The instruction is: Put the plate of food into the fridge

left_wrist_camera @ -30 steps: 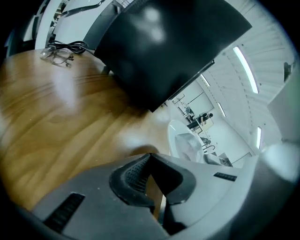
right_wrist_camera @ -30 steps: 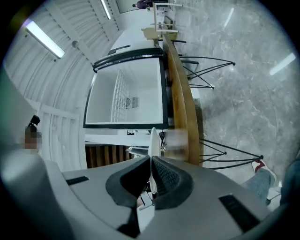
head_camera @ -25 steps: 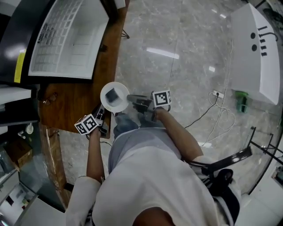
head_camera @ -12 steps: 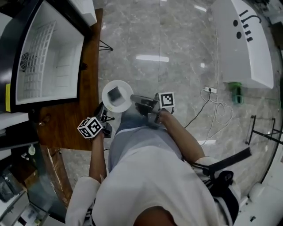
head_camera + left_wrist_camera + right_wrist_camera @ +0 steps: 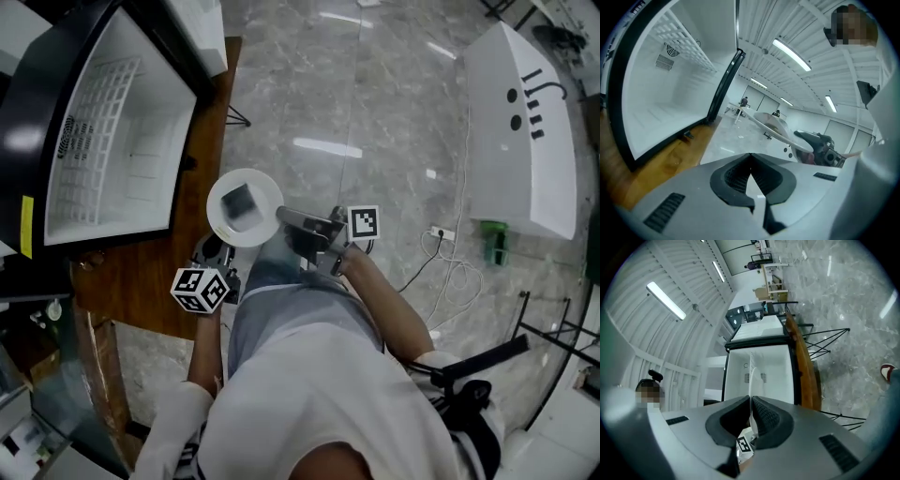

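Right tool (image 5: 281,217) is clenched on the rim of the one plate (image 5: 244,208), which carries one dark piece of food (image 5: 239,200) and sits level. One open fridge (image 5: 112,159) lies ahead-left of that tool, its cavity facing it. Left tool (image 5: 214,253) is closed on nothing, just beside the plate.

Grey marbled floor (image 5: 375,94). Wooden table (image 5: 141,286) at left. White cabinet (image 5: 520,131) at right, a green object (image 5: 494,242) just beside it. White cables (image 5: 455,267) loop nearby on the floor.
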Demonstrator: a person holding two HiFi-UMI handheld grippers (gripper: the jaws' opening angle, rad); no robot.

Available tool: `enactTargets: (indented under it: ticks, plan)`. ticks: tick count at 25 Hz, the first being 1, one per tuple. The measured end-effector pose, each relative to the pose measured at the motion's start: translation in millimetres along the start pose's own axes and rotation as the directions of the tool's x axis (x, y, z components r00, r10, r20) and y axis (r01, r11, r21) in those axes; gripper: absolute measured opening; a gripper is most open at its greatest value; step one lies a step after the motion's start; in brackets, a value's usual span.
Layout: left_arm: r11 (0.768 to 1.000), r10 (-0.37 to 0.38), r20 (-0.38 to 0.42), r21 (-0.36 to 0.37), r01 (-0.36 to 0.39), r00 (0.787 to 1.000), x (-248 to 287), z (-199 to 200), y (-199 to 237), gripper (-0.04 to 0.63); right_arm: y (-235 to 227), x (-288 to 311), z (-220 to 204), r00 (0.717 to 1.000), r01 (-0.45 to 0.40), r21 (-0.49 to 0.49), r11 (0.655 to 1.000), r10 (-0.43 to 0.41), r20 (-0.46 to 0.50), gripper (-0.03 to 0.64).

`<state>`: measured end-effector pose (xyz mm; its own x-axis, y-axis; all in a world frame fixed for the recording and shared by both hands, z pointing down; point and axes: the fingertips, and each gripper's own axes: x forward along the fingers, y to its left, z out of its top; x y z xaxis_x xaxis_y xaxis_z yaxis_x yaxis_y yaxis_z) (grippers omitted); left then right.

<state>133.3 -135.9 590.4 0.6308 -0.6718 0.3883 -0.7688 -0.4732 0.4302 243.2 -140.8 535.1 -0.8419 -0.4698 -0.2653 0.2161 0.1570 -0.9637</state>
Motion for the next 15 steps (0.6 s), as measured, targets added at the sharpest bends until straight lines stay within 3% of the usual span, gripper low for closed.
enactTargets:
  ticks: [7, 15]
  plan:
    - [0.994, 0.107, 0.169, -0.007, -0.108, 0.980, 13.8, 104.5, 51.9, 0.011, 28.2, 132.6, 69.8, 0.979, -0.056, 0.031, 0.998, 0.061, -0.196, 0.025]
    - [0.965, 0.258, 0.300, -0.038, -0.259, 0.918, 24.7, 225.1, 145.6, 0.011, 36.7, 313.0, 140.5, 0.913, -0.086, 0.104, 0.991, 0.120, -0.391, 0.025]
